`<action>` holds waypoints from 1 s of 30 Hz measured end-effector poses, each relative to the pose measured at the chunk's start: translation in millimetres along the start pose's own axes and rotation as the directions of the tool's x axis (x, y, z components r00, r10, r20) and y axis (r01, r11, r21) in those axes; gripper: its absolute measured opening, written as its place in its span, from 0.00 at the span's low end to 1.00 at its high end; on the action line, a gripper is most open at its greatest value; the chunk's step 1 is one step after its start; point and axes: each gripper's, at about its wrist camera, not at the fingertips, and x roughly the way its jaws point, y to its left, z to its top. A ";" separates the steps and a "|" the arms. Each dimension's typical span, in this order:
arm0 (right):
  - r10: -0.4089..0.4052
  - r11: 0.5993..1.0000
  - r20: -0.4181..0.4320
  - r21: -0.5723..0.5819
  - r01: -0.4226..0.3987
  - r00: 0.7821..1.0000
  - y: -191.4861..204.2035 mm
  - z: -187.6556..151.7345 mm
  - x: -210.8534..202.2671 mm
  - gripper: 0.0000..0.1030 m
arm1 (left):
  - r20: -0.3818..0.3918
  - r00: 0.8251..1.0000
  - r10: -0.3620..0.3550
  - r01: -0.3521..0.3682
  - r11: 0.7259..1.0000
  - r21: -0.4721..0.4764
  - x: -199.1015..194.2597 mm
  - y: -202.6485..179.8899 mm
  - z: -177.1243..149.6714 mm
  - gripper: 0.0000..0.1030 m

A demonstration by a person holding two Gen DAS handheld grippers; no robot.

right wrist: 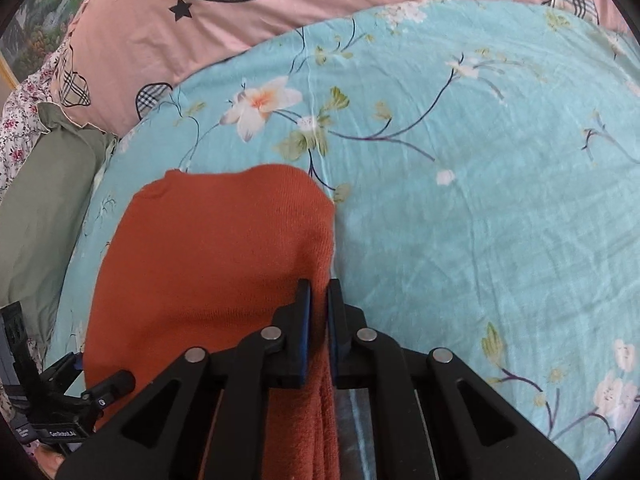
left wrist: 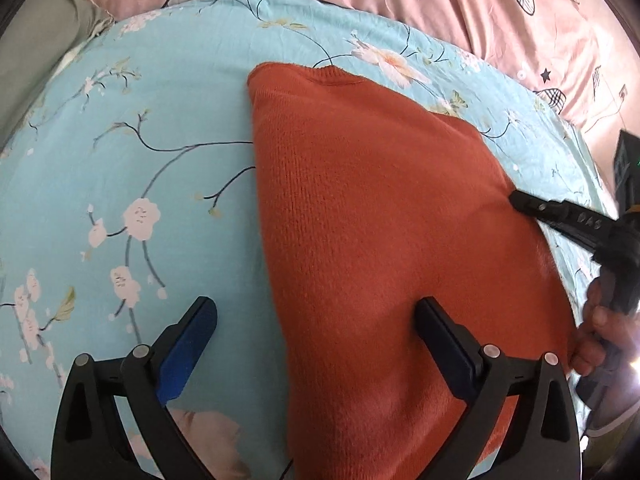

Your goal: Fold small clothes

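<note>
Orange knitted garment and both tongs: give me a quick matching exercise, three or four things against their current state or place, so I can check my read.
Things:
1. left tongs
2. right tongs
3. orange knitted garment
4. pink plaid-print quilt

States:
A. clamped on the garment's edge
B. folded, lying on the turquoise floral sheet
C. open, straddling the garment's side edge
D. beyond the sheet's far edge

Pairs: 1-C, 2-A, 3-B, 4-D

home bedroom, floral bedsheet (right wrist: pixel 480 200), pink quilt (left wrist: pixel 480 8)
</note>
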 end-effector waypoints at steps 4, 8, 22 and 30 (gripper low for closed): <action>-0.002 1.000 0.037 -0.012 0.003 0.999 9.4 -5.5 -26.8 0.17 | 0.010 0.999 0.048 -0.048 0.998 0.039 -17.3 -3.1 -9.1 0.96; 0.017 0.999 0.074 -0.029 -0.015 0.997 21.1 -19.1 -53.4 0.49 | 0.018 0.997 0.069 -0.070 0.996 0.051 -36.4 -2.3 -22.3 0.97; 0.021 0.992 -0.003 -0.125 -0.021 1.000 40.3 -120.7 -110.9 0.80 | 0.029 0.995 0.093 -0.096 0.985 0.144 -89.9 -2.3 -89.9 0.98; 0.002 0.972 -0.021 -0.233 -0.007 1.000 50.8 -154.7 -132.0 0.93 | 0.078 0.990 0.115 -0.130 0.965 0.228 -119.5 -13.8 -121.9 0.98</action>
